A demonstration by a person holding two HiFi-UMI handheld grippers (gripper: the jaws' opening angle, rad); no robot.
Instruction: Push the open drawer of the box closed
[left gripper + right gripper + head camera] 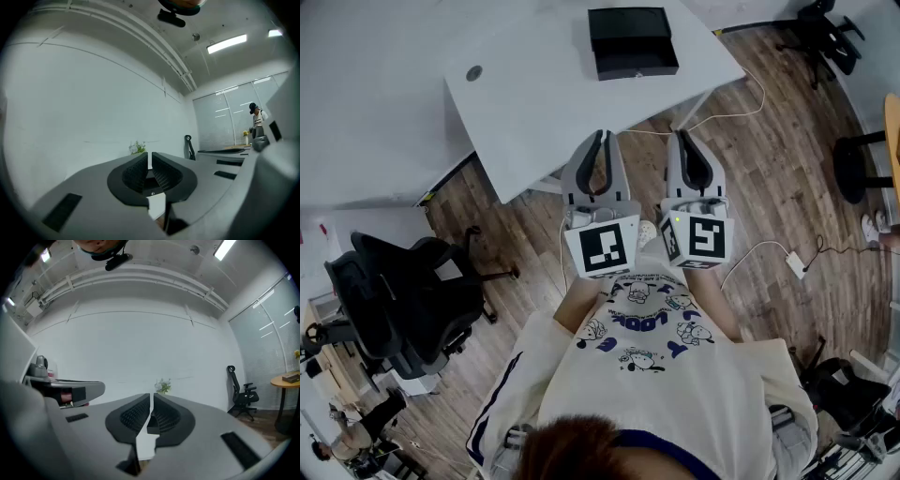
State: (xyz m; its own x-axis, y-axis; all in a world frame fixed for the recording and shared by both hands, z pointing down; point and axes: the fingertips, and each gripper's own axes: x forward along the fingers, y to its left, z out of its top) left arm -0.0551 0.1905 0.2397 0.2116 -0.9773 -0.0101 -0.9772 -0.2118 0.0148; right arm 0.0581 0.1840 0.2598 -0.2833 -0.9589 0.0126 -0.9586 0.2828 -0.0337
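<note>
Ahead: flat black rectangular box (626,26), drawer (636,64) open, smooth white table (534,103).

Bright, even, cool light fills the head view. The white table (534,103) is nearly washed out, and the black box (630,42) on it casts only a faint, soft shadow. Away from the table, towards the rim, the wooden floor (769,187) bends and the corners darken. In the left gripper view a ceiling light strip (227,43) glares white, and the body of the left gripper (150,158) nearest the lens is out of focus. The right gripper view has the same barrel bend, black corners and a blown-out ceiling lamp (224,248).
</note>
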